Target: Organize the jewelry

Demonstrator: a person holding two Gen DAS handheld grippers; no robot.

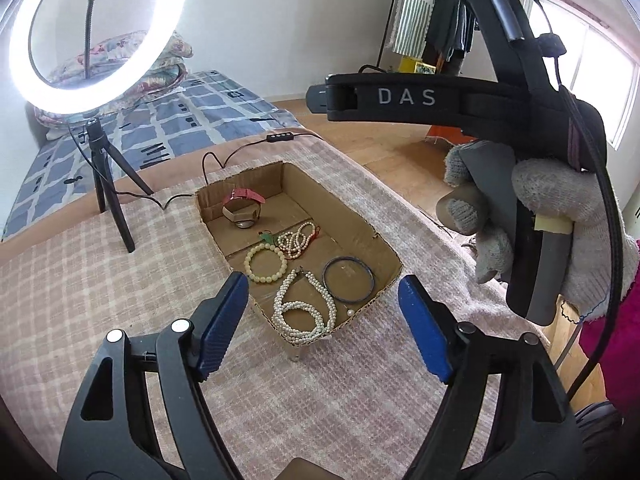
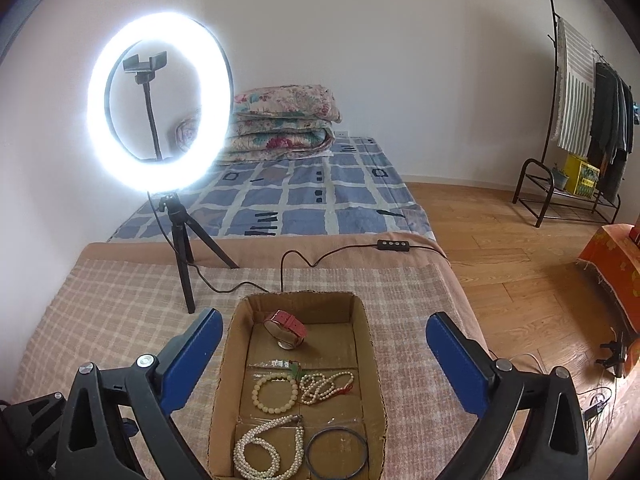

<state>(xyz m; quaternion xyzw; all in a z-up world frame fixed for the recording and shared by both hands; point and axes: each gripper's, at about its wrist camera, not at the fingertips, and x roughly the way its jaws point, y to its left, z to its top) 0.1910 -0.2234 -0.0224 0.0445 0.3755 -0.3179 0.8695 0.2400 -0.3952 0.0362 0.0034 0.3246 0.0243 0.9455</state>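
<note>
On the far left a lit ring light (image 2: 160,102) stands on a small black tripod (image 2: 186,248) on the checked cloth (image 2: 120,312) covering the tabletop; a phone clamp sits inside the ring. Its cable (image 2: 304,258) with an inline switch trails right across the cloth's far edge. Beyond lies a bed with a blue checked cover (image 2: 312,196) and folded floral quilts (image 2: 280,120).

The left gripper (image 1: 322,324) hangs released over the near end of an open cardboard box (image 1: 352,212), blue pads spread wide and holding nothing. The right gripper (image 2: 324,360) is likewise spread and empty, its fingers flanking the same box (image 2: 228,380) from above.

All the jewelry lies inside the box. At the far end a pink-strapped watch (image 2: 286,330) stands on edge. In the middle, a bracelet of pale round beads (image 2: 275,394) lies left of a bunched strand of small beads with a red tassel (image 2: 326,387), with a small green piece (image 2: 295,369) just beyond them. At the near end a looped white pearl necklace (image 2: 268,452) lies left of a thin dark bangle (image 2: 337,453); in the left wrist view one loose pearl (image 1: 351,313) rests near the necklace.

To the right, a gloved hand (image 1: 560,224) grips the other tool's black handle. Farther right are wooden floor (image 2: 500,248), a clothes rack (image 2: 588,120) and an orange cloth (image 2: 612,264).
</note>
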